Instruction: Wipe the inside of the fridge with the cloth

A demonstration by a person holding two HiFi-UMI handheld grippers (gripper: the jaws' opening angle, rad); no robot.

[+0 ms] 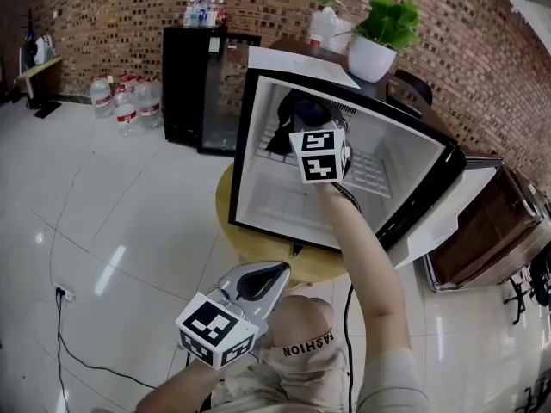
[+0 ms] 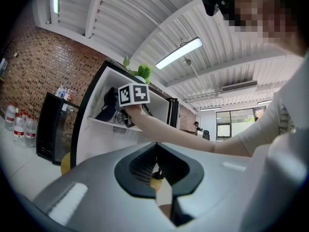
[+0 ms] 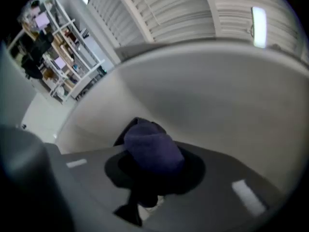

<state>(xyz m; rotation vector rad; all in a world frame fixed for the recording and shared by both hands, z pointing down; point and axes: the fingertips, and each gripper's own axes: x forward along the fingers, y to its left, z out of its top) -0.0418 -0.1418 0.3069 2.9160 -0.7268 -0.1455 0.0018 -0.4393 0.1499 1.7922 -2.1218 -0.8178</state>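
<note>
The right claw (image 3: pixel 155 170) is gripping the dark blue cloth (image 3: pixel 153 146) (bunched into a wad), holding it inside the open fridge (image 1: pixel 258 192) at about 11 o'clock of the cavity, above the wire shelf (image 1: pixel 370 175). The fridge is sitting on a round wooden tabletop (image 1: pixel 258 261). The left claw (image 1: pixel 258 280) is hanging closed and empty at 7 o'clock, beside the person's knee (image 1: pixel 301 321).
</note>
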